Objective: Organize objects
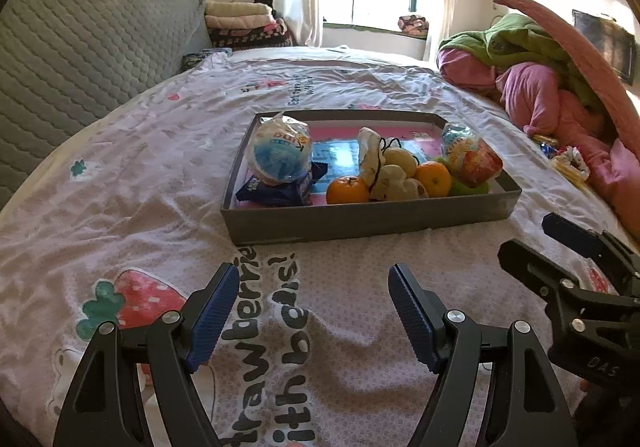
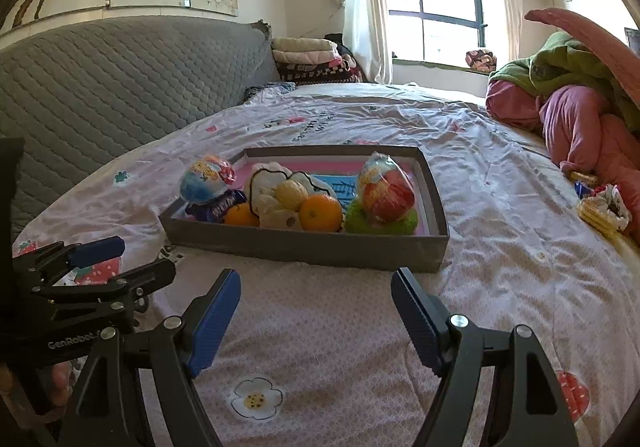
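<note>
A shallow grey box sits in the middle of the bed's printed sheet, already loaded. It looks like thin card, light but floppy, so I would lift it by both short walls rather than one corner. Inside, two crinkly snack bags seem airy and slippery and want a gentle pinch at the gathered top. The cream soft toy is squashy and easy anywhere. Two oranges are firm, round and apt to roll. Loose wrapped snacks lie well apart at the right, beside heaped pink bedding that crowds them. Both the left gripper and right gripper hover spread wide, empty, short of the box.
</note>
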Action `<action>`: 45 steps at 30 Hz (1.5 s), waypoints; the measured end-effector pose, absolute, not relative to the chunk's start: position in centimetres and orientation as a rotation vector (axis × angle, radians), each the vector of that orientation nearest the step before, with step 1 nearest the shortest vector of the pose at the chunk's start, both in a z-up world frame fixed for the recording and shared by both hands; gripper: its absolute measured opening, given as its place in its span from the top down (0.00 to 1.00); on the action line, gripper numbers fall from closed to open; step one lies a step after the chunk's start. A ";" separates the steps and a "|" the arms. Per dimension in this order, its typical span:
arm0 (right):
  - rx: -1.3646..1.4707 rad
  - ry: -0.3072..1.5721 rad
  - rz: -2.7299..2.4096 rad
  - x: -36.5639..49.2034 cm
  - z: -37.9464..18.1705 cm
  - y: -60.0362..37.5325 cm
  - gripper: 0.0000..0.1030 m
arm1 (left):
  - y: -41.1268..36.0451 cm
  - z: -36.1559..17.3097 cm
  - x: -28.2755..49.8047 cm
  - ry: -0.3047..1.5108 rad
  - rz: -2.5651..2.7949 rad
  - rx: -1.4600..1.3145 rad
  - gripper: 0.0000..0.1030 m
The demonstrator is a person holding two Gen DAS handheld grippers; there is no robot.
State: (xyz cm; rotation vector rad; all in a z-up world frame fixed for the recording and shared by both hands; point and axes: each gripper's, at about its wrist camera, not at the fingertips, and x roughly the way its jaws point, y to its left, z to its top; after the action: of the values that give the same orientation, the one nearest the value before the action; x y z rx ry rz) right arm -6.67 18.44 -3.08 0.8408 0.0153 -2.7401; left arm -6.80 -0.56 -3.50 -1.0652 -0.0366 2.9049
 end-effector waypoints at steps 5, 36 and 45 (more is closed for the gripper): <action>0.850 0.020 -2.744 -6.6 -3.6 18.3 0.25 | -1.1 -4.0 -7.1 -0.073 2.913 -1.083 0.24; 0.880 0.044 -2.737 -6.8 -4.7 17.9 0.25 | -1.2 -4.8 -7.6 -0.104 2.894 -1.094 0.24; 0.889 0.040 -2.738 -6.8 -4.7 18.0 0.25 | -1.3 -4.9 -7.6 -0.101 2.885 -1.103 0.24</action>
State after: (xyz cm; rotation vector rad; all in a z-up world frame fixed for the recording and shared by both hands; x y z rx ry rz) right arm -6.82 18.02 -4.67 0.8894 0.0403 -2.7385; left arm -7.62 -1.28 -4.90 -1.1034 -0.1013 2.8849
